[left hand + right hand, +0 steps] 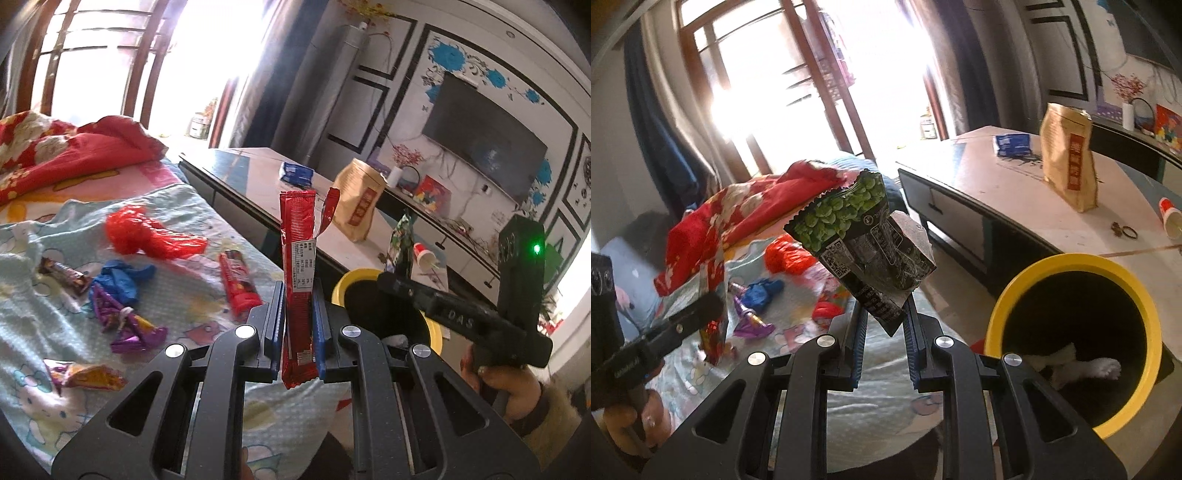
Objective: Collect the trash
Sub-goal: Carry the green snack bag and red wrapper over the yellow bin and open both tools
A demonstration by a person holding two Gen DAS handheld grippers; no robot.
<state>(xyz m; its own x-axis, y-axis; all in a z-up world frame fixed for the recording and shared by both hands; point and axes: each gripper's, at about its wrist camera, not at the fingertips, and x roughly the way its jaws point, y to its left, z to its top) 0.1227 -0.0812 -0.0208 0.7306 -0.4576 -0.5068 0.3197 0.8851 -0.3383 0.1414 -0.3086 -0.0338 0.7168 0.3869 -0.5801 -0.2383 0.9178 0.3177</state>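
Note:
My left gripper is shut on a long red snack wrapper that stands upright between the blue pads above the bed. My right gripper is shut on a green and black pea snack bag, held up to the left of the yellow-rimmed trash bin. The right gripper also shows in the left wrist view, over the bin, with the green bag in it. On the bed lie a red plastic bag, a blue wrapper, purple wrappers, a red wrapper and an orange wrapper.
A low table stands beyond the bin with a tan paper bag, a blue packet and a tipped paper cup. A red quilt is piled at the bed's far end. White trash lies inside the bin.

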